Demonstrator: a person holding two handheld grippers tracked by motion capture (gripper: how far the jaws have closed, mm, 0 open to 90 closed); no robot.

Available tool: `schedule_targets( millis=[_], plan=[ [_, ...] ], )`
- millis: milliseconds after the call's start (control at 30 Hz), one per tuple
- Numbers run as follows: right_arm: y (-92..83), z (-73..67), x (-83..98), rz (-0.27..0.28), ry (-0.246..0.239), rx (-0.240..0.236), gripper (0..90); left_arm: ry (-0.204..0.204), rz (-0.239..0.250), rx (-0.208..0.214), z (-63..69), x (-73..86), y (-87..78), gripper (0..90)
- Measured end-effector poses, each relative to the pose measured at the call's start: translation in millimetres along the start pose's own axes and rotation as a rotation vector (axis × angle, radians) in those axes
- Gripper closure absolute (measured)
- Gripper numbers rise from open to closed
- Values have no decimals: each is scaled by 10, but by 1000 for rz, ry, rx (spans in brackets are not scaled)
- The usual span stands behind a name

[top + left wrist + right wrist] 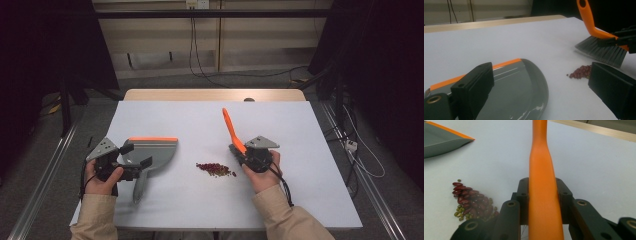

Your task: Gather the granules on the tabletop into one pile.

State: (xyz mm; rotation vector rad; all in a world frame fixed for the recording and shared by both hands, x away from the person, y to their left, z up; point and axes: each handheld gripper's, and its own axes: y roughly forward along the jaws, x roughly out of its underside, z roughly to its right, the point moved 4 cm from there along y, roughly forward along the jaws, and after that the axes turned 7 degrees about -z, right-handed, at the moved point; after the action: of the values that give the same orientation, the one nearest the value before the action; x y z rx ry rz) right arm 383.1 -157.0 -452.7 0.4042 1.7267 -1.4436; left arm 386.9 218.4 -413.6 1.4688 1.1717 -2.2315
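Observation:
A grey dustpan [155,149] with an orange front lip lies flat at the left, its handle pointing toward the near edge. My left gripper [137,154] is open, its jaws spread wide over the pan's rear part [519,87]. A small pile of red and green beans [216,170] sits mid-table, also seen from the left [581,72] and right [471,200]. My right gripper [240,152] is shut on the orange handle of a brush [543,170]. The brush's grey bristles [604,51] rest on the table just right of the beans.
A white board [300,200] covers the tabletop, and a strip of wood [215,95] shows along its far edge. Cables hang on the wall beyond. Dark stands and rails flank the table on both sides.

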Motion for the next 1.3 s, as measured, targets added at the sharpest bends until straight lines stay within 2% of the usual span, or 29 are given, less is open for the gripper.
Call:
schedule_targets(
  millis=[67, 267, 400, 567, 767, 933, 1000, 1300],
  plan=[
    [30, -70, 0, 5, -5, 34, 712, 5, -1, -1, 0, -3, -5, 62],
    [140, -288, -48, 10, -3, 63, 712, 6, -4, -4, -3, 1, -10, 62],
    [178, -352, -77, 13, 34, 73, 711, 0, -5, -2, 4, 4, -1, 62],
    [216, -403, -103, 28, 74, 77, 712, 5, -12, 0, 7, 7, 13, 62],
    [272, -476, -139, 42, 77, 79, 711, 3, -5, 3, 8, 4, 5, 62],
    [305, -513, -164, 56, 105, 72, 711, 7, -8, 5, 0, 5, 3, 62],
    [316, -530, -178, 58, 102, 64, 711, 8, -9, 5, -2, 6, 1, 62],
    [291, -469, -195, 66, 103, 52, 711, 4, -11, 3, -7, 11, 6, 62]
  ],
)
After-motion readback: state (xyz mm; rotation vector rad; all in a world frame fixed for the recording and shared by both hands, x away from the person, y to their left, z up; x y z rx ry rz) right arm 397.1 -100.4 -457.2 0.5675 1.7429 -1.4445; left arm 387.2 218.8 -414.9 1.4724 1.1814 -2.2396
